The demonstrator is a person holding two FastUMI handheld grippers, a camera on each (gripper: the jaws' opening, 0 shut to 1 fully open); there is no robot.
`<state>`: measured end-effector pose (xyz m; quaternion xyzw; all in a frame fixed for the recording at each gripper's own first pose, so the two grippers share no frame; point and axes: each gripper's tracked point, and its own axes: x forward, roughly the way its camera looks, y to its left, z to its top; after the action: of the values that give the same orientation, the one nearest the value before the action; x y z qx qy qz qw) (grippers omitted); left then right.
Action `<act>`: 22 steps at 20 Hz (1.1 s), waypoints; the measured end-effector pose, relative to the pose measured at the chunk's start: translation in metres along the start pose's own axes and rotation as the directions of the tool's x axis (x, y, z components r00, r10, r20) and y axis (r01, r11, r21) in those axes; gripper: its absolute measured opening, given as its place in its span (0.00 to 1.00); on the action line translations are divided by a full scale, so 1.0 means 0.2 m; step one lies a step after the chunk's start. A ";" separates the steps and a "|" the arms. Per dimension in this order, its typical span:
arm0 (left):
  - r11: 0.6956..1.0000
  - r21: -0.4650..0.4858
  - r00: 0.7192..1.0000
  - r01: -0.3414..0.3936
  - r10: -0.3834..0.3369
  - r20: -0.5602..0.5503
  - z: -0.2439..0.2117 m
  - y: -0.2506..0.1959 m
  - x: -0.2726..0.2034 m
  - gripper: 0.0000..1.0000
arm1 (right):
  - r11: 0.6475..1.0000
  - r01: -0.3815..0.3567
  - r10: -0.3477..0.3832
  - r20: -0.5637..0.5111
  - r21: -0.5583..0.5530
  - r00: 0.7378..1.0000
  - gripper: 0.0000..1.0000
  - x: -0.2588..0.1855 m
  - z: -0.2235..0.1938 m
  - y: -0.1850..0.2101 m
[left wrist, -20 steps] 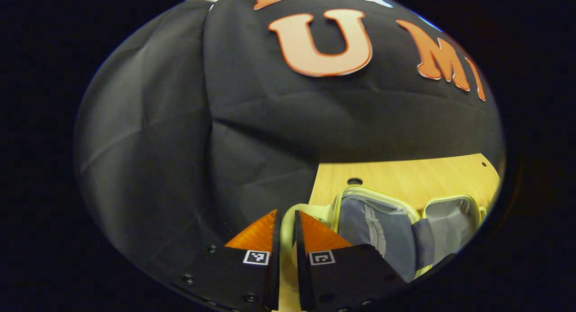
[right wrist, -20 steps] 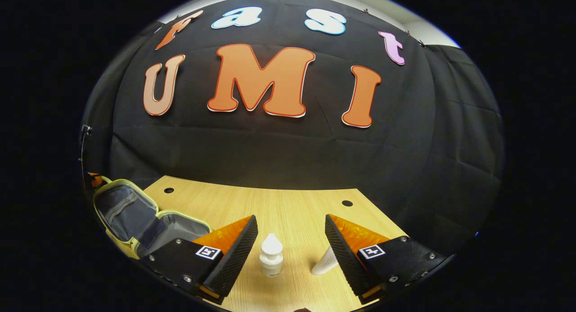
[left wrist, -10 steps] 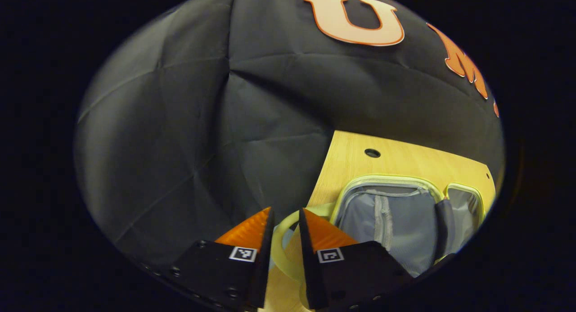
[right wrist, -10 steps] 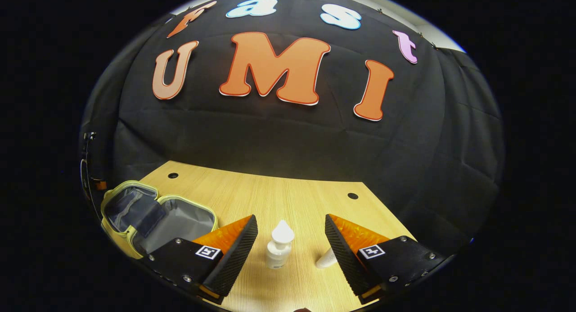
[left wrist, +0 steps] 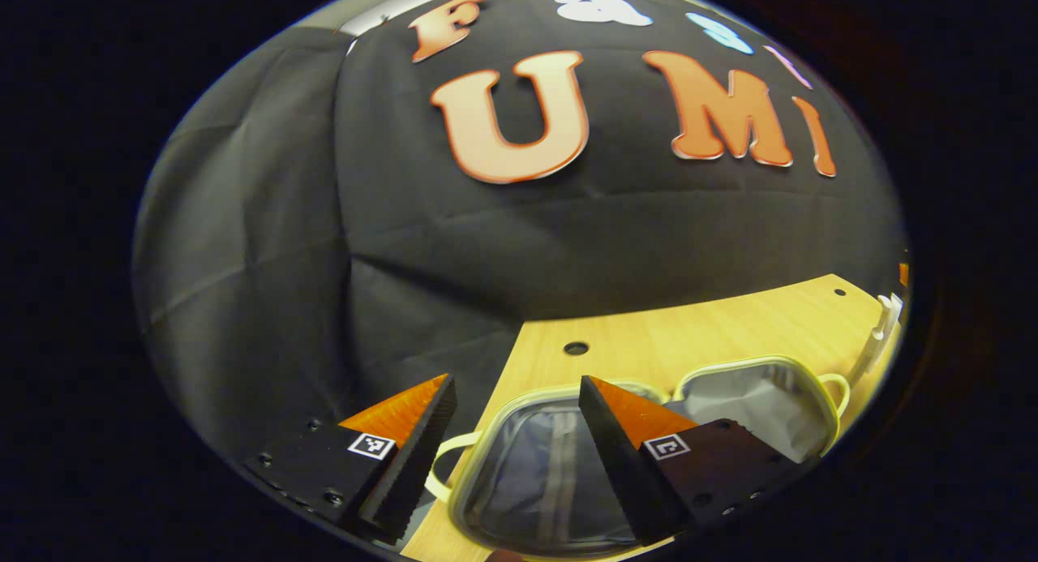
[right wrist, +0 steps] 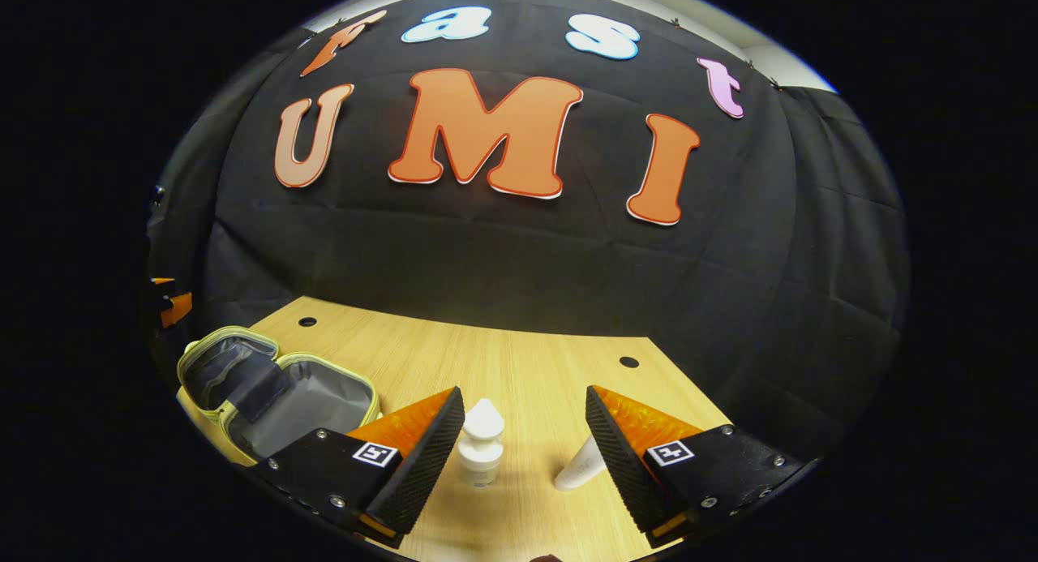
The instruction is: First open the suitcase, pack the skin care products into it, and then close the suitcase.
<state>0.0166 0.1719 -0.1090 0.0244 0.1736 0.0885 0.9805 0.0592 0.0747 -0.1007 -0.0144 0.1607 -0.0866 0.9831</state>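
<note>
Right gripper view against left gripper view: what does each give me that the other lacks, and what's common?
Right gripper view: bottle and tube standing ahead of the open right hand-held gripper. Left gripper view: the suitcase's handle, by the open left hand-held gripper. Both: open suitcase, table.

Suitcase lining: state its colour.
Grey lining, trimmed pale yellow-green; clearest in the right gripper view.

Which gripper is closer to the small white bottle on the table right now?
Right. The right gripper is open with the small white bottle standing between its fingers. The left gripper is open over the open suitcase, off to the side.
</note>
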 end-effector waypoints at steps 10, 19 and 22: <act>0.969 0.074 0.958 0.237 -0.245 0.151 0.44 -1.11 -0.26 0.99 | 0.999 -0.049 0.049 0.044 -0.007 0.998 0.96 0.06 -0.04 -0.28; 0.893 0.119 0.887 0.434 -0.447 0.120 0.41 -1.91 -0.37 0.99 | 0.997 -0.073 0.074 -0.007 0.034 0.997 0.96 0.10 -0.21 -0.46; 0.872 0.117 0.869 0.476 -0.487 0.091 0.33 -2.11 -0.37 0.99 | 0.995 -0.098 0.098 -0.025 0.030 0.995 0.96 0.13 -0.28 -0.47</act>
<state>0.0409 -0.2580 -0.0553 0.0297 0.1201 -0.1683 0.9779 0.0500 -0.0231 -0.1565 0.0089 0.1729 -0.0408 0.9841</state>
